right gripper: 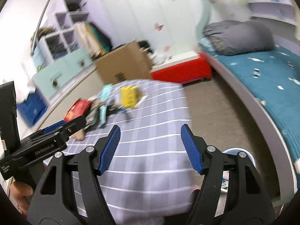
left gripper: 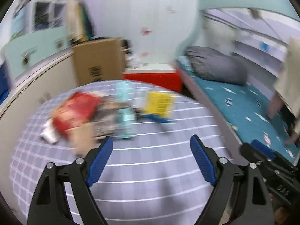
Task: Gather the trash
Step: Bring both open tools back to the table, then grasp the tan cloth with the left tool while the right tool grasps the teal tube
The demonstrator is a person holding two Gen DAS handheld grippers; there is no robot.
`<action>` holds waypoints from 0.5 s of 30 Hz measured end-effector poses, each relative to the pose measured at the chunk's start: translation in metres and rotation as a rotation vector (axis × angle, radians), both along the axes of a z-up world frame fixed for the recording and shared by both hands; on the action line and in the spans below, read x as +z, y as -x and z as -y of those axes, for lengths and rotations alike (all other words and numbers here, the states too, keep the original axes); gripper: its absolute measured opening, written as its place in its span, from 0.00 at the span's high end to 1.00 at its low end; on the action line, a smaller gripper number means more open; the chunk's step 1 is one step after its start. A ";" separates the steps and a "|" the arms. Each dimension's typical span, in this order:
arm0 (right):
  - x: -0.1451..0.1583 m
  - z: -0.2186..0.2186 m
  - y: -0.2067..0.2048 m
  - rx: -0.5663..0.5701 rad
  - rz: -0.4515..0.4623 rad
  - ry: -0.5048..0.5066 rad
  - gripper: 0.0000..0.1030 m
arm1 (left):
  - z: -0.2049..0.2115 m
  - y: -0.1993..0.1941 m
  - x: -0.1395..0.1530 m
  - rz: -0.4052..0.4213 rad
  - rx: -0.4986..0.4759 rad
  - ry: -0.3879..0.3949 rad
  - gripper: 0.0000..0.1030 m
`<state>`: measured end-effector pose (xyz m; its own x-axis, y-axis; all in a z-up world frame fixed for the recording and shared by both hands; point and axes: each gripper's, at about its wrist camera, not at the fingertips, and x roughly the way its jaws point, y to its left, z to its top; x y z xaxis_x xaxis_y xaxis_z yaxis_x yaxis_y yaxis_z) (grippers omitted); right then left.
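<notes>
Left gripper (left gripper: 151, 146) and right gripper (right gripper: 150, 134) both stand wide apart, nothing between the pads. Trash pile (left gripper: 105, 112) lies ahead of both on the checked cloth (left gripper: 150, 178), left of centre. Motion blur obscures individual items; only a yellow box (left gripper: 158, 103) and red packet (left gripper: 75, 110) are distinguishable.

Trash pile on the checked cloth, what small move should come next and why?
Probably bring the left hand-held gripper forward and down toward the red packet at the pile's near edge. Both hand-held grippers are open, hold nothing, and sit short of the litter.

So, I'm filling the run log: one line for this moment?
left gripper: open, empty | right gripper: open, empty | trash pile: on checked cloth, untouched
</notes>
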<state>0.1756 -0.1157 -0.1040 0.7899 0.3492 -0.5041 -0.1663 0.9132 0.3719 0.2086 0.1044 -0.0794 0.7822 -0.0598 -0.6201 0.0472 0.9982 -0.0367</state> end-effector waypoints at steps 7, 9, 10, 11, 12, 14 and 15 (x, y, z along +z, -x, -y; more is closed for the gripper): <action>-0.002 -0.077 -0.037 0.108 -0.042 0.057 0.36 | -0.089 -0.028 -0.024 -0.075 0.129 0.066 0.20; -0.008 -0.089 -0.049 0.122 -0.068 0.065 0.36 | -0.096 -0.038 -0.031 -0.097 0.113 0.080 0.21; -0.010 -0.093 -0.055 0.134 -0.080 0.061 0.36 | -0.099 -0.042 -0.034 -0.107 0.107 0.083 0.29; -0.013 -0.098 -0.059 0.144 -0.094 0.057 0.36 | -0.101 -0.044 -0.037 -0.112 0.105 0.086 0.33; -0.015 -0.104 -0.066 0.151 -0.106 0.053 0.36 | -0.104 -0.049 -0.040 -0.129 0.101 0.098 0.37; -0.018 -0.112 -0.079 0.154 -0.129 0.039 0.36 | -0.106 -0.056 -0.046 -0.159 0.084 0.118 0.46; -0.020 -0.117 -0.087 0.161 -0.140 0.021 0.38 | -0.106 -0.059 -0.048 -0.166 0.081 0.126 0.54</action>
<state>0.2625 0.0011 -0.1245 0.6469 0.4532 -0.6132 -0.2584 0.8869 0.3829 0.2671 0.2105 -0.1278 0.6752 -0.0858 -0.7326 -0.0502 0.9855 -0.1618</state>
